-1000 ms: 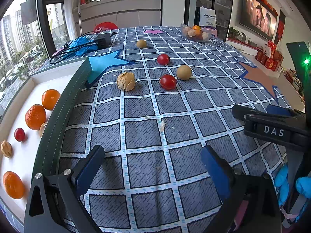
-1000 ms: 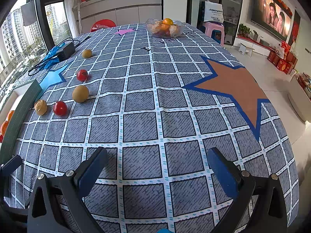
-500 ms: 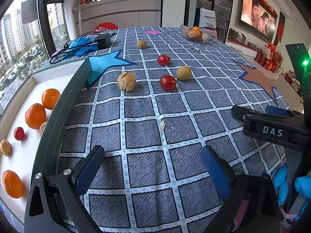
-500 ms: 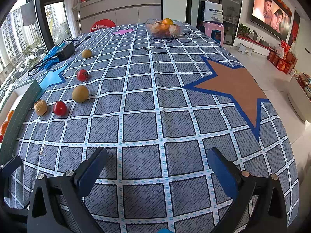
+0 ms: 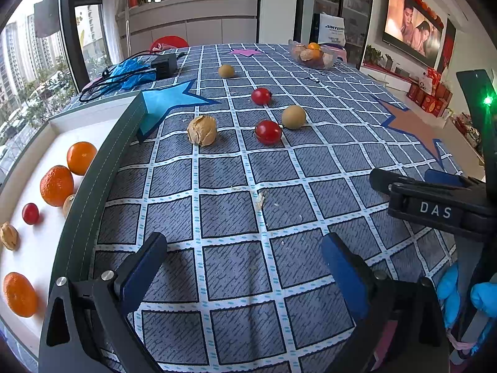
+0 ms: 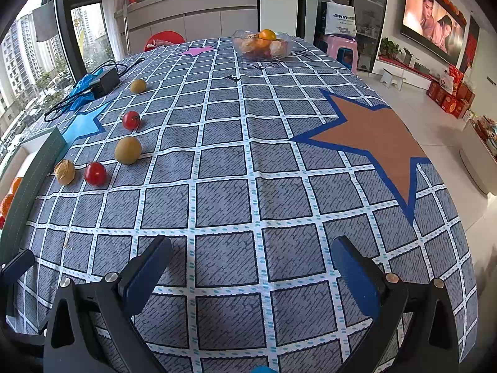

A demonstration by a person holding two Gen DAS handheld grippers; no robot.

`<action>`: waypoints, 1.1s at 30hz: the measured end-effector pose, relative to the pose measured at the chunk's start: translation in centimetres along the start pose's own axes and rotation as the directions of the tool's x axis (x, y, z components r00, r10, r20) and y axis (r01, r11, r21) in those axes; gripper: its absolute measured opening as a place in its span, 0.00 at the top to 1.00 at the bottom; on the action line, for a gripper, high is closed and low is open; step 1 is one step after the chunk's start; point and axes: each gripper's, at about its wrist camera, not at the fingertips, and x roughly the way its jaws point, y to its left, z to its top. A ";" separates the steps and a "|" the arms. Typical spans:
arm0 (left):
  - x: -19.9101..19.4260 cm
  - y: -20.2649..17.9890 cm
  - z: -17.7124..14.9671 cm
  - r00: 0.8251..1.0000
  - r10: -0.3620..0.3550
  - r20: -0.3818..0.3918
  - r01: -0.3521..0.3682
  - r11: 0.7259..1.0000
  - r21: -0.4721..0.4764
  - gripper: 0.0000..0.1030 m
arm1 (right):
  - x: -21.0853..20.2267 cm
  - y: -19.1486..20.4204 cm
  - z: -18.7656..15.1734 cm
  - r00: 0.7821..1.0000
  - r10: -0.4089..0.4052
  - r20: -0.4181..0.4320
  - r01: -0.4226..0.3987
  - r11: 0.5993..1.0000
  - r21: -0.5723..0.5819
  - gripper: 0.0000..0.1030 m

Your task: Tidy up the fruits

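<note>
1. The left tool (image 5: 243, 258) hovers low over the checked cloth of the worktop (image 5: 236, 279), its blue fingers (image 5: 141, 267) spread wide apart with nothing between them.
2. The right tool (image 6: 251, 267) is likewise spread wide and empty above the same cloth; in the left wrist view its black body sits at 3 o'clock.
3. At 9 o'clock of the left tool lies a white tray (image 5: 37, 248) with a dark green rim, holding three oranges (image 5: 56, 185), a small red tomato (image 5: 30, 213) and a walnut (image 5: 8, 236).
4. Farther out, near 12 o'clock, a walnut on the cloth (image 5: 202, 130) sits just beside the tray's far corner, with a cherry tomato (image 5: 268, 132) to its right.
5. A tan round fruit (image 5: 294, 117) is just beside that tomato, at its 1 o'clock.
6. Beyond them rest a second tomato (image 5: 261, 96) and another tan fruit (image 5: 226, 71), well apart.
7. At the far edge stands a glass bowl (image 6: 264, 50) of mixed fruit, with a black charger (image 5: 164, 66) and blue bag to its left.
</note>
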 end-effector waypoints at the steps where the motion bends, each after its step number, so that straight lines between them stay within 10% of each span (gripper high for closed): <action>1: 0.0 0.0 0.0 1.000 0.000 0.000 0.000 1.000 0.000 0.03 | 0.0 0.0 0.0 1.000 0.000 0.000 0.000 1.000 0.000 0.00; 33: 0.3 -0.4 0.2 1.000 0.003 -0.009 -0.002 1.000 0.012 0.01 | -0.1 -0.1 -0.1 1.000 0.000 -0.001 0.000 1.000 -0.003 0.00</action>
